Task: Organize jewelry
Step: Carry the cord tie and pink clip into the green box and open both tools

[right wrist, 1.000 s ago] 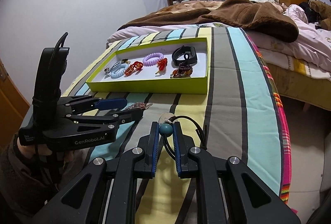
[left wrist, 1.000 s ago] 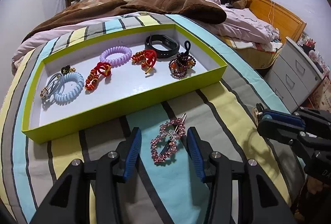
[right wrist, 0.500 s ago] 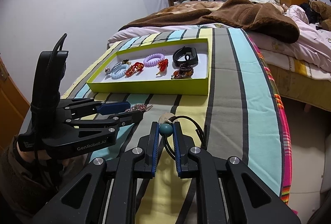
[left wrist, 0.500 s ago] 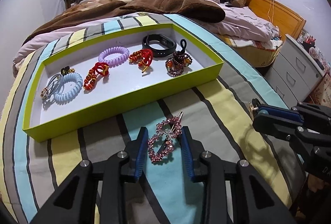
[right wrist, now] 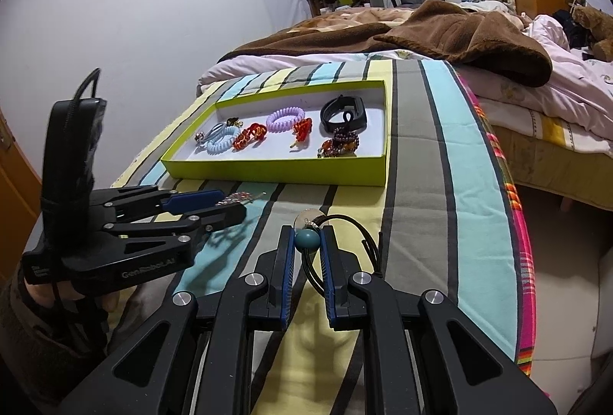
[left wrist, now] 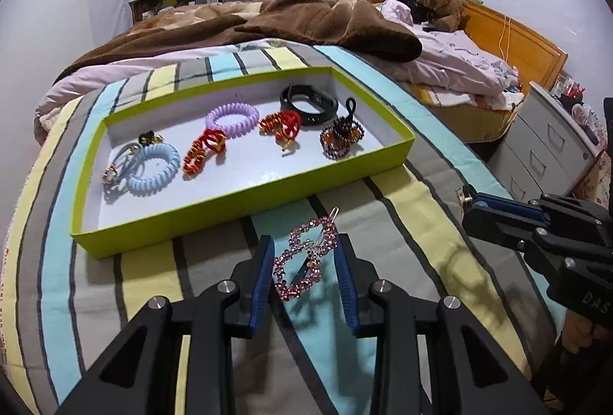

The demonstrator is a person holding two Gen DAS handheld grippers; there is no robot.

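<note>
A pink beaded hair clip [left wrist: 306,258], a loop of small glittering faceted stones on a thin metal pin, sits lifted between the blue ribbed pads of the left tongs [left wrist: 306,273], which have closed in and now clamp its sides. Its long axis runs away from the camera, the bare pin tip pointing toward the tray. The right tongs [right wrist: 307,254] are nearly closed on a smooth round teal bead [right wrist: 306,239] of a black cord necklace, whose cord loops off to the right. Both hang over a striped woven bedspread [left wrist: 402,208]. Just beyond lies a shallow lime-green cardboard tray [left wrist: 230,204] with a white floor, holding coiled plastic hair ties, red beaded pieces and a black band.
</note>
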